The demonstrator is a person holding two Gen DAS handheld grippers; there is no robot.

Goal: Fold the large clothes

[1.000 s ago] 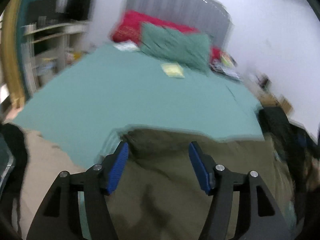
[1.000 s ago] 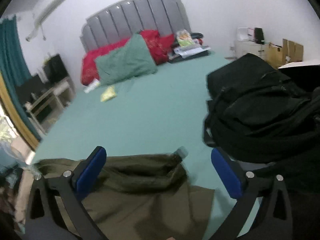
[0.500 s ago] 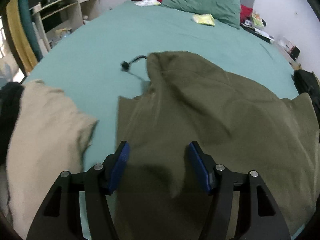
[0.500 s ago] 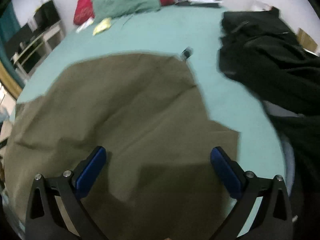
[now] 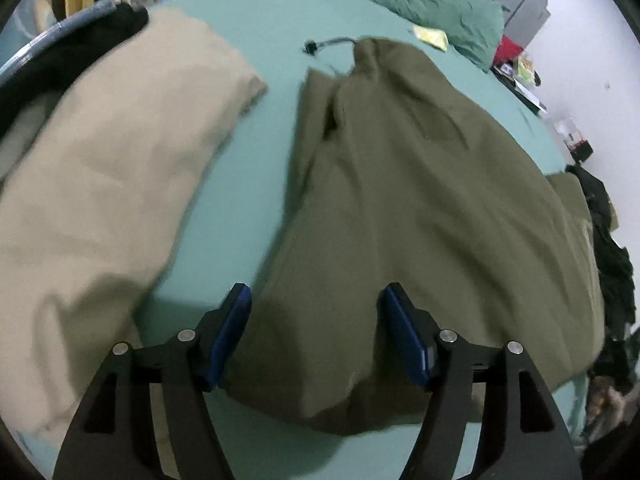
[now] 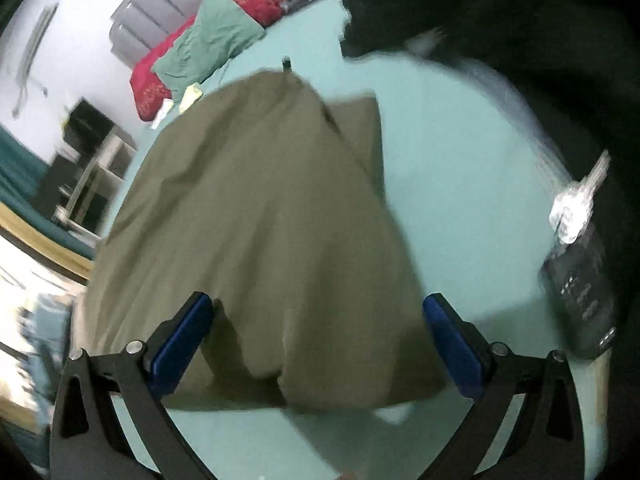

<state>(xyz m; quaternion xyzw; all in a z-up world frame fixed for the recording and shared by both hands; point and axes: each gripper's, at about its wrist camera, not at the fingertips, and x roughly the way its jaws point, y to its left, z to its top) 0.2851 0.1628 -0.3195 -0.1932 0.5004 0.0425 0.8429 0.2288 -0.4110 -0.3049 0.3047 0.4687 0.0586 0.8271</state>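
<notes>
An olive-green garment (image 5: 420, 200) lies spread on the teal bed sheet (image 5: 256, 136), its drawcord end (image 5: 312, 46) at the far side. My left gripper (image 5: 316, 320) is open, its blue pads either side of the garment's near left edge, holding nothing. In the right wrist view the same garment (image 6: 260, 220) fills the middle. My right gripper (image 6: 316, 328) is wide open over its near right edge, empty. That view is motion-blurred.
A folded beige garment (image 5: 104, 184) lies left of the olive one. A pile of black clothes (image 6: 520, 40) sits at the right, also at the left view's edge (image 5: 608, 248). A remote (image 6: 584, 280) lies at the right. Green and red pillows (image 5: 436, 4) lie by the headboard.
Both grippers have tilted down and pulled back toward the near edge of the olive garment, which now lies more bunched lengthwise. Both stay open.
</notes>
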